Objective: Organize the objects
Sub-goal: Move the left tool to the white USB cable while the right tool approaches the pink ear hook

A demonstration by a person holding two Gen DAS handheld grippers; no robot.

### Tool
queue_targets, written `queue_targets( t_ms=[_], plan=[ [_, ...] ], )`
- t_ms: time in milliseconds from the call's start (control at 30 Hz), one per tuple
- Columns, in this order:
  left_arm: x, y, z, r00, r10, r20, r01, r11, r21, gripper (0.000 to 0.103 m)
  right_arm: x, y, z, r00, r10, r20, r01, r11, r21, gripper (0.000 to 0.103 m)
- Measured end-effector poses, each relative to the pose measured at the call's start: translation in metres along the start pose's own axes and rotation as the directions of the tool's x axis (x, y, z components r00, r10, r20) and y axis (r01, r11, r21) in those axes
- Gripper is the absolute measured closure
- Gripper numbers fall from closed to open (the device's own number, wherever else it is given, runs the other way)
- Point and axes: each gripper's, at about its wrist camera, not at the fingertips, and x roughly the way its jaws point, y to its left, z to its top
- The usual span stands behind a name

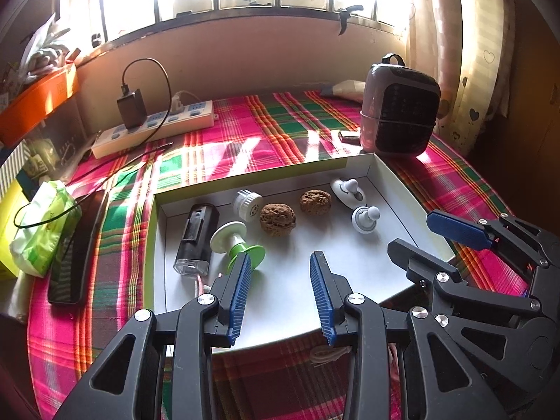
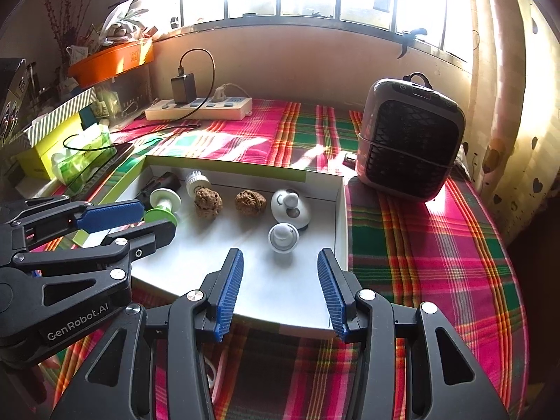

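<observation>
A shallow white box (image 1: 297,269) with a green rim lies on the plaid cloth. It holds two walnuts (image 1: 277,217) (image 1: 315,202), a green and white spool (image 1: 236,241), a black device (image 1: 196,238), a white cap (image 1: 247,204) and two white knobs (image 1: 364,217) (image 1: 346,190). My left gripper (image 1: 281,297) hovers open over the box's near edge, nothing between its blue pads. My right gripper (image 2: 281,294) is open beside it, over the near right part of the box (image 2: 280,301), also empty. The knob (image 2: 283,237) sits just beyond it.
A small heater (image 2: 409,140) stands right of the box's far corner. A power strip (image 1: 154,126) with a charger lies at the back left. A tissue pack (image 1: 42,227) and a black flat case (image 1: 73,245) lie left of the box. Cables trail across the cloth.
</observation>
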Motion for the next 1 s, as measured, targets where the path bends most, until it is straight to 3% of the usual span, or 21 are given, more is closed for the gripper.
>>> queue_targets(
  t_ms=[433, 767, 900, 1000],
  plan=[
    [-0.03, 0.013, -0.036, 1.0, -0.018, 0.023, 0.02, 0.998, -0.059, 0.07, -0.027, 0.01, -0.026, 0.998, 0.061, -0.007, -0.06, 0.997, 0.04, 0.057],
    [-0.033, 0.035, -0.064, 0.997, -0.072, -0.003, 0.072, 0.992, -0.105, 0.07, -0.018, 0.023, -0.051, 0.988, 0.115, -0.098, -0.107, 0.99, 0.087, 0.053],
    [-0.032, 0.036, -0.069, 0.995, -0.103, -0.013, 0.101, 0.99, -0.1, 0.07, -0.014, 0.031, -0.054, 0.988, 0.101, -0.113, -0.092, 0.992, 0.084, 0.053],
    [-0.028, 0.037, -0.071, 0.992, -0.122, -0.027, 0.119, 0.988, -0.1, 0.07, -0.011, 0.037, -0.057, 0.991, 0.041, -0.128, -0.034, 0.998, 0.053, 0.053]
  ],
)
